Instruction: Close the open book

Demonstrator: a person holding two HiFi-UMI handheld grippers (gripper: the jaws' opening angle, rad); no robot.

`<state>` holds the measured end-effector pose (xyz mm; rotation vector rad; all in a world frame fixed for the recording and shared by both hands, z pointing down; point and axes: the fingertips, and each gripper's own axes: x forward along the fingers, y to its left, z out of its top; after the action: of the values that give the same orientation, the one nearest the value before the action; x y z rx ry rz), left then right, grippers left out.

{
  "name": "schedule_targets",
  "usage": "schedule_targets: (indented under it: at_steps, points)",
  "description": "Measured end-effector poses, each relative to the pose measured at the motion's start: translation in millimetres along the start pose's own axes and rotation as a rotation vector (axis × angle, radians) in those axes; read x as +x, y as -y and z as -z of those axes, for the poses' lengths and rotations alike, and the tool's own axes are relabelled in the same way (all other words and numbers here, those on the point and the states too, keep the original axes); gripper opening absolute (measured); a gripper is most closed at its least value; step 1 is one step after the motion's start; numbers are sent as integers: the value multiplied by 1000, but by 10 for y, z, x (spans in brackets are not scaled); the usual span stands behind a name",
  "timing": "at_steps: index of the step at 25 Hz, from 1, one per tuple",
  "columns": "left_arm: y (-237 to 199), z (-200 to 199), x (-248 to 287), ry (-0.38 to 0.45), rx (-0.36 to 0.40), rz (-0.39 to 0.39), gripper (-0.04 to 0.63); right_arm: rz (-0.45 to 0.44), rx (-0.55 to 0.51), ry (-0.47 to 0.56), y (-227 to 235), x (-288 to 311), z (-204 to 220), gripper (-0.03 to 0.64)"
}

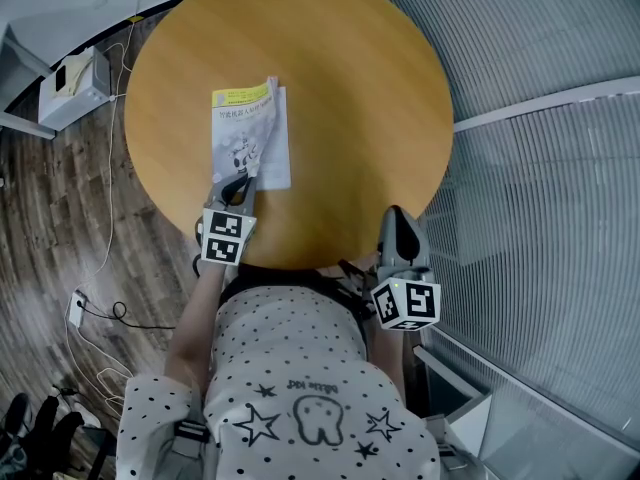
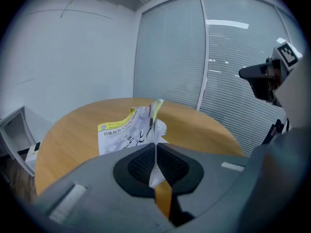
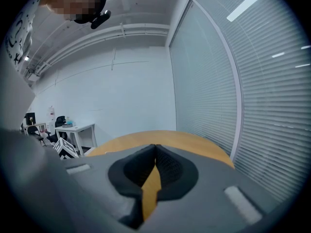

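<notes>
Left gripper (image 2: 155,152) fingers clamp a book (image 1: 250,133) page on the round wooden table (image 1: 350,88) by blinds (image 1: 540,48); right gripper's (image 3: 154,152) meet.

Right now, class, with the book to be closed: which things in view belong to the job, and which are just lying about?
Job: book; left claw, shut on its raised sheet; round table beneath.
Lying about: right claw, shut and empty; white box beside the table; cables on the floor.

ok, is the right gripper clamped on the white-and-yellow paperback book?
No: the right gripper has its jaws shut on nothing, facing the round wooden table, while the left gripper pinches a leaf of the white-and-yellow paperback book.
</notes>
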<state>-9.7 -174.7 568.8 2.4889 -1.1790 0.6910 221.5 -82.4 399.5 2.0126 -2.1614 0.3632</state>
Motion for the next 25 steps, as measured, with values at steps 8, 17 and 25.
schedule_targets:
  at_steps: [8,17,25]
  points:
    - [67,104,94,-37,74,22,19,4,3,5,2,0,30,3]
    - [139,160,182,-92,112,37,20,5,-1,4,-3,-5,6,3]
    - [206,271,319,-151,183,55,26,4,0,-3,-6,-1,42,3]
